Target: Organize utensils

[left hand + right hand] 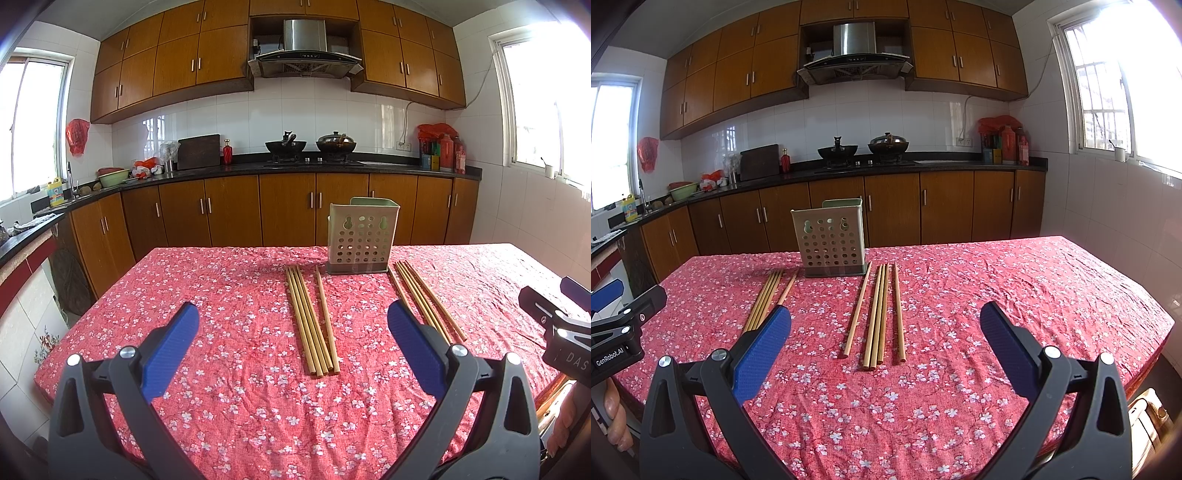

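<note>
A pale green perforated utensil holder (362, 236) (831, 240) stands upright at the far middle of the table. Two groups of bamboo chopsticks lie flat in front of it, pointing toward me. The left group (312, 321) (768, 299) has several sticks, and so does the right group (424, 299) (879, 314). My left gripper (292, 306) hovers open above the near ends of the left group, holding nothing. Over the right group, my right gripper (885, 309) is also open and holds nothing. Neither gripper touches a stick.
The table wears a red floral cloth (221, 332) (1015, 295), and its left and near edges drop to a tiled floor. Behind it run brown cabinets (288, 210) and a black counter with two woks (310, 146). A hand (613, 417) holds the left gripper's handle.
</note>
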Demonstrator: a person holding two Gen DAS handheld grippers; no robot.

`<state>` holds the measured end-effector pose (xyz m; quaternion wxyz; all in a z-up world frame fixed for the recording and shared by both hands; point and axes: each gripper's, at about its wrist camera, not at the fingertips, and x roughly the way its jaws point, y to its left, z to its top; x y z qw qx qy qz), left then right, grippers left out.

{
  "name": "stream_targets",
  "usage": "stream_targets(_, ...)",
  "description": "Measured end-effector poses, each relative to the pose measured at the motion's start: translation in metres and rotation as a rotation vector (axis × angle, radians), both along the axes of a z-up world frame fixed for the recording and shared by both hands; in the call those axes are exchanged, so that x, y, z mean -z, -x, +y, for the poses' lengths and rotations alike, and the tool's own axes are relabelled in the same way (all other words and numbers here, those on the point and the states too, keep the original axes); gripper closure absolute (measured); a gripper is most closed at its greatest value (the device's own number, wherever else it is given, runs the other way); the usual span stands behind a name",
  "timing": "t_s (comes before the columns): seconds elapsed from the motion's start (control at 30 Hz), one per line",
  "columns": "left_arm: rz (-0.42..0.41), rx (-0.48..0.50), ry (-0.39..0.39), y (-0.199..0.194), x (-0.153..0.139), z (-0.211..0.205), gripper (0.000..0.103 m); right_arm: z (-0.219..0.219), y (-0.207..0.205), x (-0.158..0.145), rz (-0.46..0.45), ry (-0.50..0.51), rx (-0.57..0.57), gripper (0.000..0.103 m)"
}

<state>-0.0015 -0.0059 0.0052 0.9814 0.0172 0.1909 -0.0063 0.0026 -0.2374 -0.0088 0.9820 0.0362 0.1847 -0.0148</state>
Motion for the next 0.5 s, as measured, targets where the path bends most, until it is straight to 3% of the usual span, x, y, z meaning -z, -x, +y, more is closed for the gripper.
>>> stream_targets(0.5, 0.013, -0.004, -0.001, -0.0039, 0.0061, 0.0004, 0.004, 0.0, -0.0041, 0.0013, 0.011, -0.009, 0.003, 0.002)
